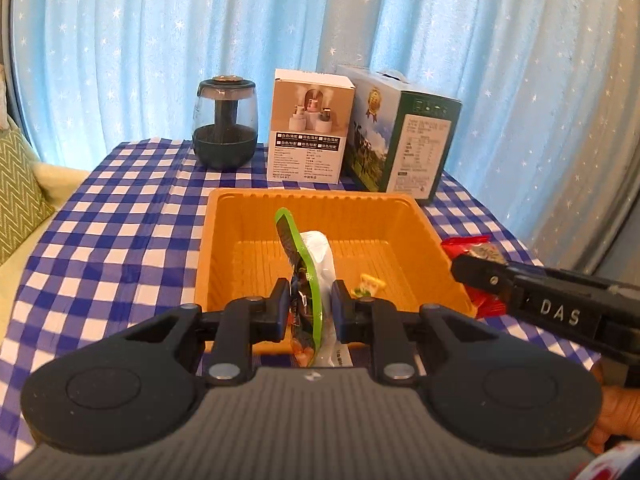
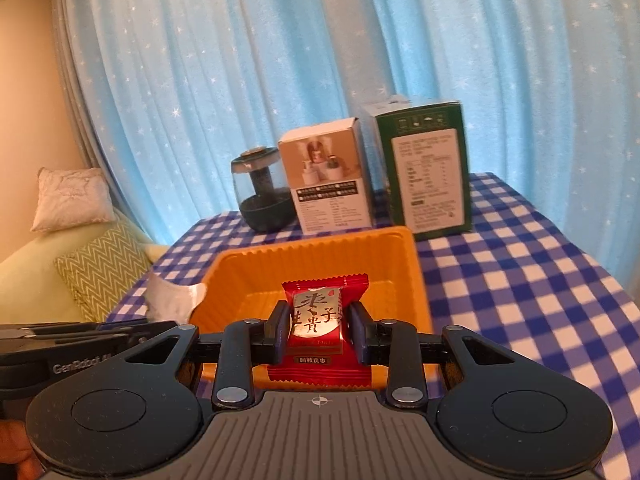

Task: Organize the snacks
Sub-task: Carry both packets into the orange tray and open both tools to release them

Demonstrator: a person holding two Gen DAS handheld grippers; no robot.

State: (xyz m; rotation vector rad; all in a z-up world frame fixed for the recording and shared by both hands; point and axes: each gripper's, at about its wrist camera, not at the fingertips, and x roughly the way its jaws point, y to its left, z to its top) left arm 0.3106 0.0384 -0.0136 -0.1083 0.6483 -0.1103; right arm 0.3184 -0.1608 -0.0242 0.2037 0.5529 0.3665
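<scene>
Left gripper clamped on a green-edged packet; right gripper clamped on a red candy. Both are held at the near rim of the tray, not yet dropped. One small snack lies inside, just ahead of the left fingers, so the task looks early.

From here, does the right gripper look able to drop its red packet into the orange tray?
Probably yes. The right gripper holds the red packet at the orange tray's near rim, with open floor beyond and the left gripper off to the side.
</scene>
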